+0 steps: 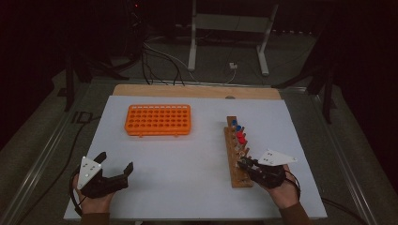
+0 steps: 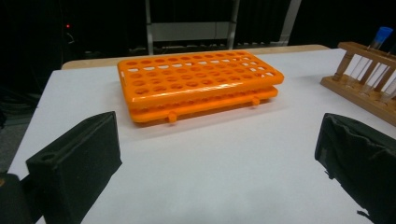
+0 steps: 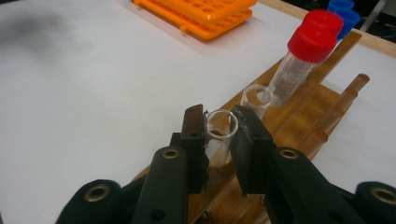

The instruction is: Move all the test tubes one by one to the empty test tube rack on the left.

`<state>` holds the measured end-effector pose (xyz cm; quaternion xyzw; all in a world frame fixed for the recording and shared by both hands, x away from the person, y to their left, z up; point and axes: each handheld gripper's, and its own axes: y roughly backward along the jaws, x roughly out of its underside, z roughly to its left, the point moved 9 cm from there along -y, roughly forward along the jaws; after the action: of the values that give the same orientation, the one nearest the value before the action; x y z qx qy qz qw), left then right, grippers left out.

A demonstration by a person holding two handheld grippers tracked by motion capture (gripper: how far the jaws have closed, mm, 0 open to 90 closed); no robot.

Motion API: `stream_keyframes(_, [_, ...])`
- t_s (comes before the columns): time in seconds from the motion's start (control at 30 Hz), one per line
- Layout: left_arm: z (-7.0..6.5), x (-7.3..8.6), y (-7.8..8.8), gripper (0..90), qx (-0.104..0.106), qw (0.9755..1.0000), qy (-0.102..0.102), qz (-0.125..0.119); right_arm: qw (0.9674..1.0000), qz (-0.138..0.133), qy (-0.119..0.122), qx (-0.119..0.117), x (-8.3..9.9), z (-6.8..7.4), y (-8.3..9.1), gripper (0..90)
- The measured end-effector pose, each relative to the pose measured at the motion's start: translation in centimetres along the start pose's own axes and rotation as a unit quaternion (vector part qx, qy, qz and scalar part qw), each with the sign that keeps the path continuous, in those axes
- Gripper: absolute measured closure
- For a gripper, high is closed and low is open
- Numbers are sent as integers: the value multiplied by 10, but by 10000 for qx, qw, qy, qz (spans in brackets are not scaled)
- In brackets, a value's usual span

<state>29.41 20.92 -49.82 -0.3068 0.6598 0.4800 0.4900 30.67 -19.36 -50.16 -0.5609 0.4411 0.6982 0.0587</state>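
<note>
Glass tube (image 3: 220,133), unlabelled, clamped between right gripper (image 3: 219,122) jaws.

Right tool (image 3: 219,135): lower part of the clear tube (image 3: 220,133) hidden between its jaws, tube base not visible. Wooden rack (image 2: 362,88) cut off by the right edge in the left tool view; its tubes blurred there. Orange rack (image 3: 205,14) cropped at the top edge in the right tool view. Blue caps (image 1: 236,126) too small to count from the high view. Dark floor beyond the counter (image 1: 187,159) unreadable.

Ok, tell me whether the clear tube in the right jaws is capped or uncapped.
Uncapped: the clear tube shows an open rim between the right hand-held gripper pads.
</note>
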Motion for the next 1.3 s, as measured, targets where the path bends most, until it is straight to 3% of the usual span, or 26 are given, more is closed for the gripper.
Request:
stream_keyframes(0.23, [-16, -4, -7, 8, 201, 9996, -69, 159, 10000, -57, -44, -69, -12, -4, 8, 762])
stream_keyframes(0.4, [-28, -17, -12, 8, 517, 9986, 116, 88, 9999, -57, -31, -108, -20, -5, 13, 762])
stream_keyframes(0.53, [-43, -32, -14, 8, 730, 9973, 70, -11, 9998, -98, -50, -154, -29, -6, 19, 763])
stream_keyframes(0.9, [-99, -71, -32, 8, 1205, 9916, -397, -234, 9995, -236, 85, -174, -58, -7, 35, 763])
stream_keyframes(1.3, [-147, -77, -62, 15, 1557, 9853, -690, -124, 9990, -283, 157, -298, -84, 5, 24, 763])
